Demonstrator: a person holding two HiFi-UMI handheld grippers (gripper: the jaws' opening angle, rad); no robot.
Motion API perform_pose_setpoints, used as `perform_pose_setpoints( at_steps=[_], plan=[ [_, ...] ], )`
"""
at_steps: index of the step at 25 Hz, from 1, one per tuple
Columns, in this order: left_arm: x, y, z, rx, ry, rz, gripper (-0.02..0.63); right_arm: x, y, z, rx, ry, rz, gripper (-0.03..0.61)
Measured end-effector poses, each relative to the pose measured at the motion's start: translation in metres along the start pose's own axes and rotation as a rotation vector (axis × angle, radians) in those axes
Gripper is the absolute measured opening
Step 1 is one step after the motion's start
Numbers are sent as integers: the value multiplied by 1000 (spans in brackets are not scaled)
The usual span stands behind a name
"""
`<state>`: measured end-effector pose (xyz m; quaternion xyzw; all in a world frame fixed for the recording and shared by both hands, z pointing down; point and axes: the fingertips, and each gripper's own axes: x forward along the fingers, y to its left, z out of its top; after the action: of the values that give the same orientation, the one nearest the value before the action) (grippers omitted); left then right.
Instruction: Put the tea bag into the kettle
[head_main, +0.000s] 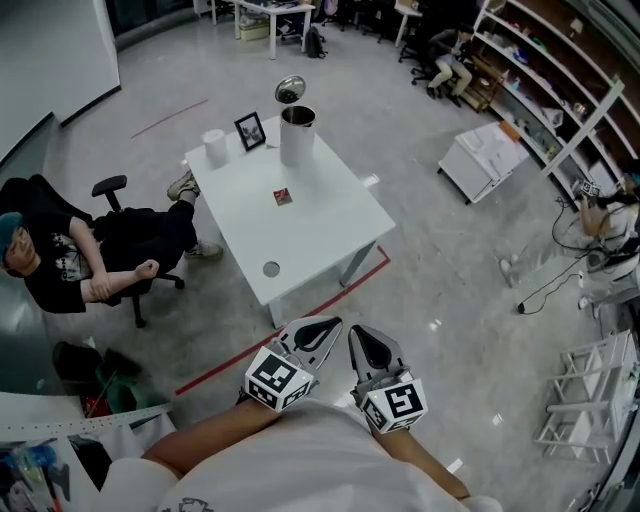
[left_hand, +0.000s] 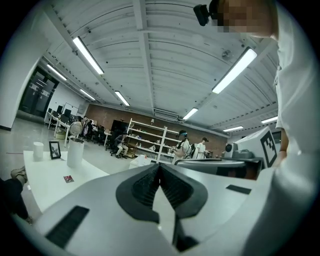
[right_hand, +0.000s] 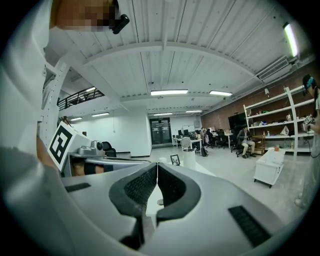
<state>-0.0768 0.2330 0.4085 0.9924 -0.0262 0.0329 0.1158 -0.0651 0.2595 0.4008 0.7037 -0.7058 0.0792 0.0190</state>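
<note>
The tea bag (head_main: 283, 196) is only a small red square on the tabletop (head_main: 320, 240) — too small to read — near the tall white kettle (head_main: 297, 135). The left gripper (head_main: 327, 324) and right gripper (head_main: 358, 333) are well apart from it, off the tabletop's near edge — the 2 pairs of jaws clenched on nothing.
</note>
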Motion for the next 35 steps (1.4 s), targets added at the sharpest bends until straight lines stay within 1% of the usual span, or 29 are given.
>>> perform_pose_setpoints(
  at_steps=[5, 9, 14, 20, 26, 32, 35],
  plan=[
    [0, 58, 14, 4, 1, -15, 11, 62, 5, 3, 16, 8, 0, 12],
    [-7, 102, 31, 0, 11, -32, 11, 109, 15, 21, 15, -8, -4, 12],
    [-20, 142, 47, 15, -2, -34, 11, 150, 34, 30, 10, -14, 14, 12],
    [-34, 173, 54, 18, -15, -13, 11, 181, 44, 28, 30, 6, 44, 12],
    [-39, 197, 60, 20, -29, 22, 11, 207, 49, 31, 15, 12, 89, 12],
    [-37, 223, 72, 24, -34, 67, 11, 235, 49, 42, 7, 4, 141, 12],
    [-28, 234, 70, 19, -20, 79, 11, 248, 42, 42, 10, 6, 163, 12]
  ],
)
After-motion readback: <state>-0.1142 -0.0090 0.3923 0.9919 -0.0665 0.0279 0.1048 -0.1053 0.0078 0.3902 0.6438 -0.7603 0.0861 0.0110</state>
